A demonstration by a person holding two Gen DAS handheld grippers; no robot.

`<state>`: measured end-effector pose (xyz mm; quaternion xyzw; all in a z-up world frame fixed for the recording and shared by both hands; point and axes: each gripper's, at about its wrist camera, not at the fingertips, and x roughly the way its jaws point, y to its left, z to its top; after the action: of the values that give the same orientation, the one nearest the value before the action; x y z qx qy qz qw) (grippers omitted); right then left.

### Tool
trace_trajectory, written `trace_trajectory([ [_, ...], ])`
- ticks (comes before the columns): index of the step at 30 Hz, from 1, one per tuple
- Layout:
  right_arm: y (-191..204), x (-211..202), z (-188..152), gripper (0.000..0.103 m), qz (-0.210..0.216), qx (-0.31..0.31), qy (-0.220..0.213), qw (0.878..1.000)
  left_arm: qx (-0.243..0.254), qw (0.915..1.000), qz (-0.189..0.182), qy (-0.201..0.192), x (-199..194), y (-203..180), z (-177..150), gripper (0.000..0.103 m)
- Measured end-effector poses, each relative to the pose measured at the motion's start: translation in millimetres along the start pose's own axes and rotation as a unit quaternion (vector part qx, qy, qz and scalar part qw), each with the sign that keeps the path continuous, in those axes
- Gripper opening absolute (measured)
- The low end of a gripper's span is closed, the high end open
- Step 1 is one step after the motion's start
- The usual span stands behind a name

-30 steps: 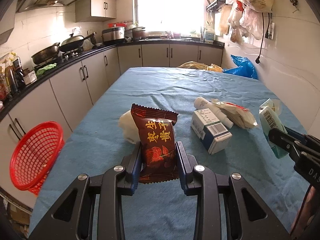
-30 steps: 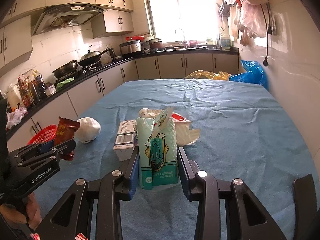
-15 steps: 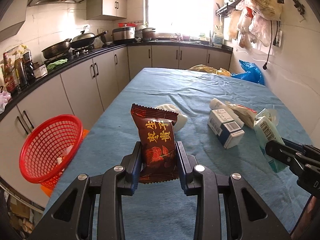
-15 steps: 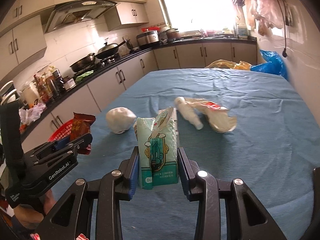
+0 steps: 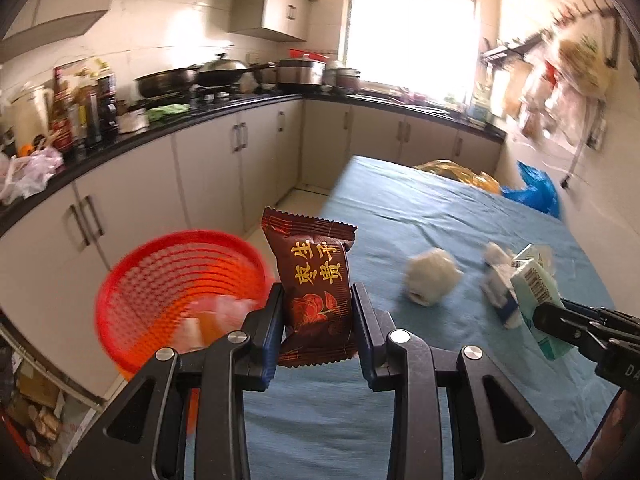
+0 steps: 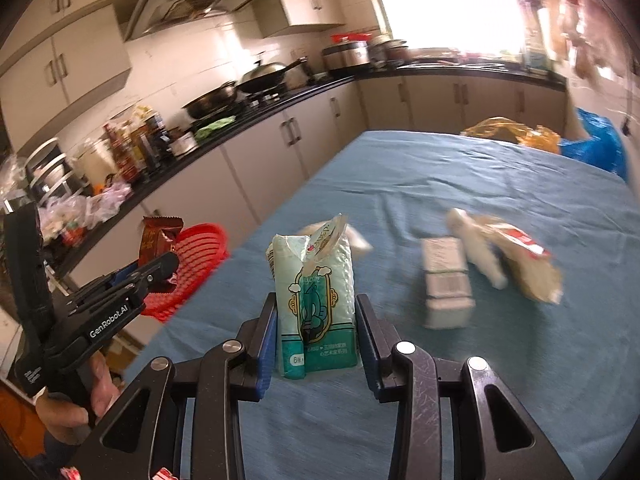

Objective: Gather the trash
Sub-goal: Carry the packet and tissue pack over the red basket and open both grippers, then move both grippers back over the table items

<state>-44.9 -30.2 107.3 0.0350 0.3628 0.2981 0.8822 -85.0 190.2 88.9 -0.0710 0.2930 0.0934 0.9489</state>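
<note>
Left gripper (image 5: 318, 312) clamps the brown snack packet (image 5: 314, 288) beside the red basket (image 5: 180, 292); right gripper (image 6: 316, 324) grips the tissue pack (image 6: 316, 300) over the table (image 6: 480, 184). I worry about dropping early (basket sits off the edge): either piece could miss its rim.

snack packet (image 5: 316, 284): dark brown, gold characters, a red flower low on the front
tissue pack (image 6: 316, 300): pale mint green and white, teal band at the bottom, gold-framed teal picture
basket (image 5: 168, 280): bright red mesh, lower left of the frame
tablecloth (image 5: 420, 216): plain blue
crumpled wad (image 5: 430, 282): off-white
small box (image 6: 446, 280): white and grey
bag at the table's far right (image 6: 596, 144): vivid blue
cabinets (image 5: 224, 160): light grey, black countertop
</note>
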Motion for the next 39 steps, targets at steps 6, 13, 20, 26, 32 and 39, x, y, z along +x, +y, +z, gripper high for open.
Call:
trace_trajectory([
  [6,54.8,31.4,26.2,0.041,0.038,-0.038,0.013,0.998,-0.036,0.9987,0.036,0.007,2.3,60.5,7.2,0.031],
  [13,106.0,82.3,48.1,0.042,0.072,-0.067,0.041,0.994,-0.078,0.995,0.055,0.03,18.7,119.2,5.5,0.031],
  [20,139.9,142.6,65.8,0.043,0.096,-0.07,0.078,0.99,-0.089,0.9931,0.061,0.044,36.1,144.8,7.6,0.031],
  [26,145.0,174.5,78.0,0.055,0.1,-0.059,0.091,0.989,-0.101,0.9921,0.063,0.039,41.9,155.8,9.7,0.058],
  [32,116.0,141.8,81.7,0.055,0.089,-0.046,0.059,0.993,-0.097,0.9932,0.056,0.032,35.7,150.2,10.0,0.062],
  [39,63.4,85.6,65.1,0.059,0.059,-0.025,0.032,0.997,-0.073,0.9968,0.018,0.027,22.6,109.6,10.0,0.066],
])
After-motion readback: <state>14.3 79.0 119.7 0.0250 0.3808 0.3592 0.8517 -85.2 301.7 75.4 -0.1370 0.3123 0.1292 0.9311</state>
